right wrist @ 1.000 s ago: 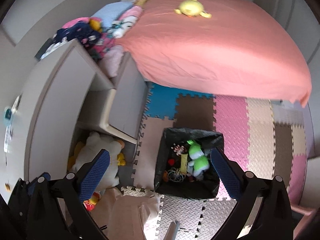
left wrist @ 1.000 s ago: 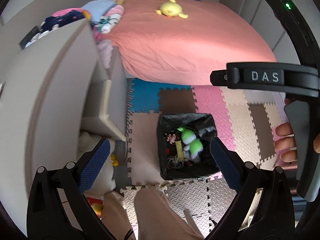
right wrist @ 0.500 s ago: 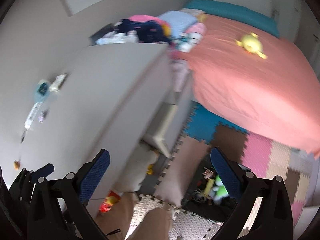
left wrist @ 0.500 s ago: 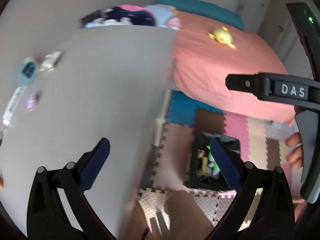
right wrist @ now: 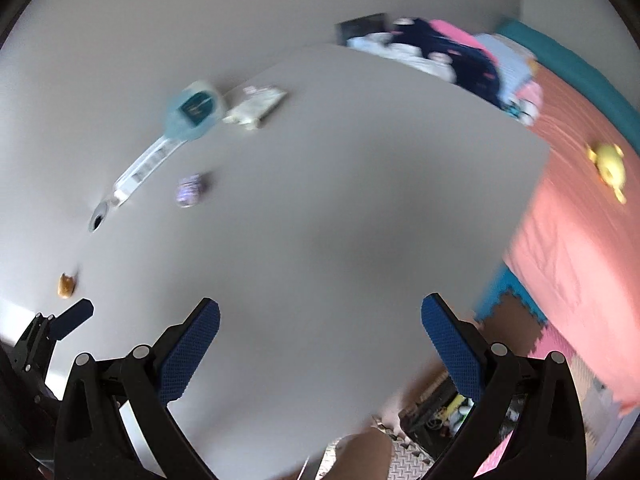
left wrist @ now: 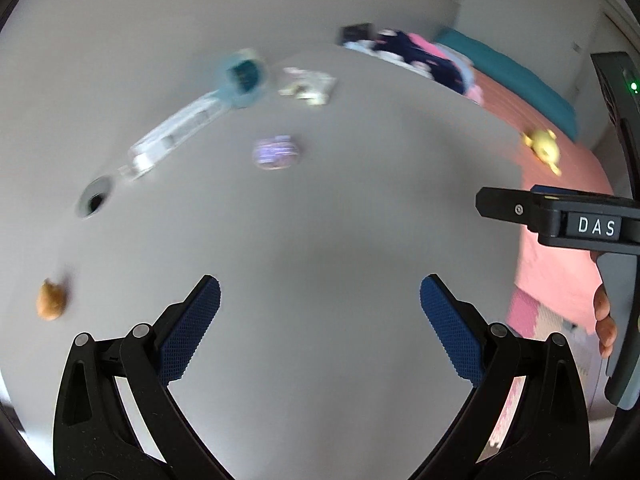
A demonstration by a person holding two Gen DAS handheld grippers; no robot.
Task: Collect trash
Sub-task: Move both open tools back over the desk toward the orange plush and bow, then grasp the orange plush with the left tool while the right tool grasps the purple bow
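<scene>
Grey tabletop (left wrist: 320, 208) carries your trash, scattered along its far left side and blurred in both views. A purple crumpled wrapper (left wrist: 276, 152) lies nearest the middle. Beyond it sit a pale flat packet (left wrist: 308, 85) and a light-blue round piece with a dark label (left wrist: 242, 76), which touches or overlaps the end of a long clear plastic wrapper (left wrist: 176, 136). That wrapper runs toward a small dark-centred ring (left wrist: 94, 199), which may be a cap or a hole; you cannot tell which. An orange-brown scrap (left wrist: 51, 300) lies alone, well apart from the rest, near the table's left edge.

Your left gripper (left wrist: 320, 312) hangs above bare table with its blue pads spread wide and nothing between them. Your right gripper (right wrist: 320, 316) is likewise spread and holds nothing; from its camera the black bin (right wrist: 436, 404) shows on the floor at lower right, with toys and bits inside.

To the right, a pink bedspread (right wrist: 580, 240) holds a yellow plush toy (right wrist: 608, 164), and a heap of clothes (right wrist: 452, 56) lies at the table's far end. Coloured foam mats (right wrist: 512, 312) cover the floor.
</scene>
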